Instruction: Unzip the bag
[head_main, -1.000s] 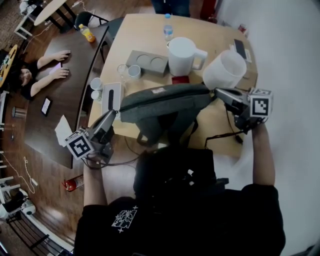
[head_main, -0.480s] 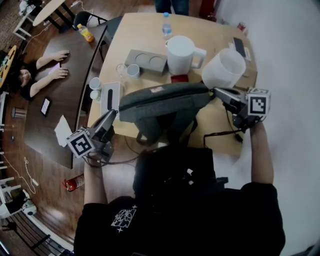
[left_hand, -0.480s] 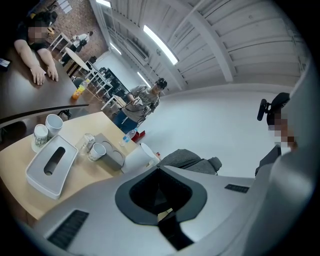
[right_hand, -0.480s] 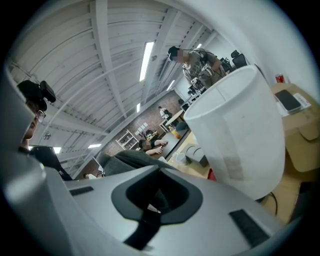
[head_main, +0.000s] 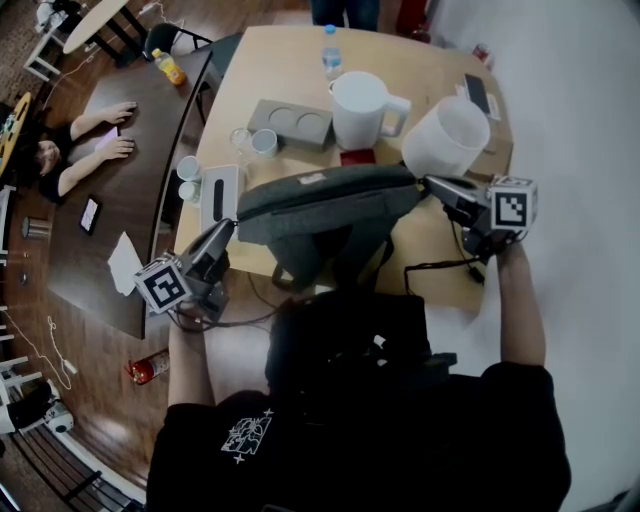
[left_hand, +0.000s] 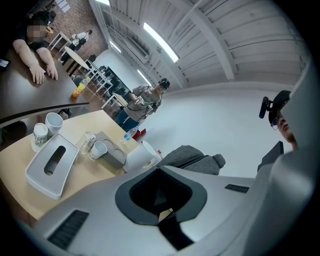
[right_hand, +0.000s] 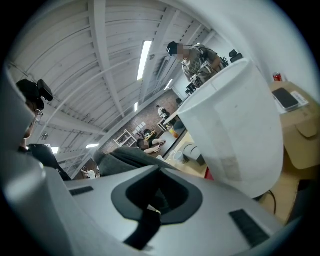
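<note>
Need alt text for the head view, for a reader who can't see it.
Seen from above, a person holds a grey bag stretched between the left gripper and right gripper, each shut on one end, over a wooden table with a white pitcher and white bucket.

No legible text. White print on black shirt, label on bag: too small to read.
</note>
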